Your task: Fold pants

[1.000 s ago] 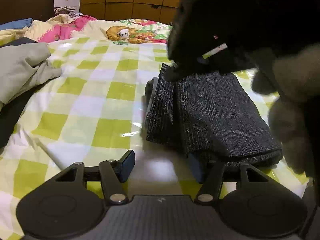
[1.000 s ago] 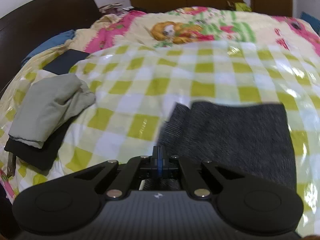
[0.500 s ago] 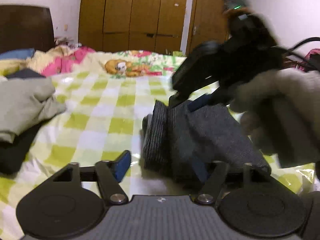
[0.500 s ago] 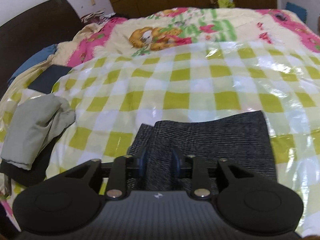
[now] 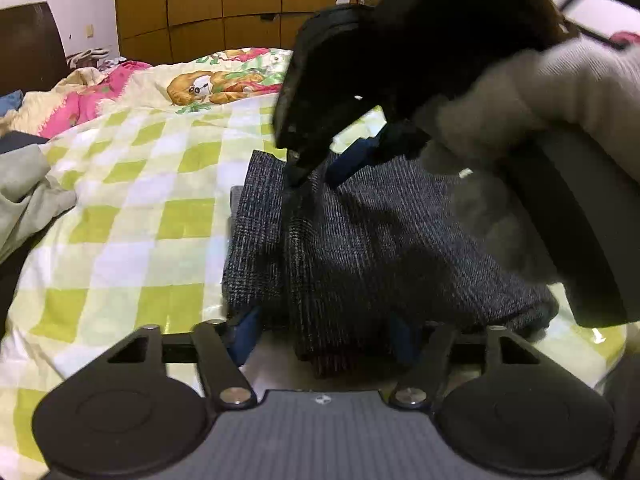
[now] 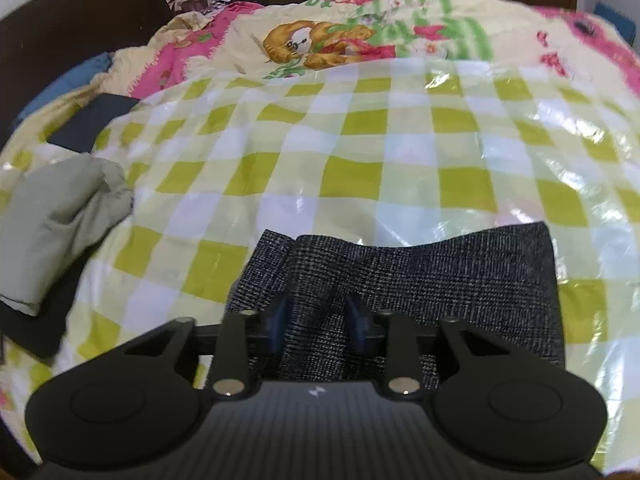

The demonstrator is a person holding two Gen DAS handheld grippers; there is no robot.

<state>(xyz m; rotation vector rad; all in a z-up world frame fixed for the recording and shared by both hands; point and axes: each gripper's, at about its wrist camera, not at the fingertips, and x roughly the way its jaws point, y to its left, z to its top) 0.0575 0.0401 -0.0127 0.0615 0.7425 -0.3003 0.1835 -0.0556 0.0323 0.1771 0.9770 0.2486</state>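
The pants are dark grey w/ thin light lines, folded into a thick bundle on the bed. They lie on a shiny green & white checked cover. In the right wrist view the pants sit at 6 o'clock, low in the pic, just past the right gripper. A raised fold of the cloth stands up between its two blue fingers, and the jaws are closing on that fold; it looks like the pads touch the cloth on both sides. In the left wrist view the pants fill the middle & spread to 3 o'clock. The left gripper is at 6 o'clock w/ the near edge of the bundle between its fingers. Its jaws are closing too, but the left pad has a bit of gap from the cloth, so it is not pinching. At 1 o'clock in that view is the right gripper again, black, held by a hand in a grey glove, tip down on the far edge of the pants. At 9 o'clock lies a pale grey-green cloth on top of something dark, well apart from the pants. At 12 o'clock a pink & yellow blanket w/ a cartoon dog sits, and brown wood closets are behind.
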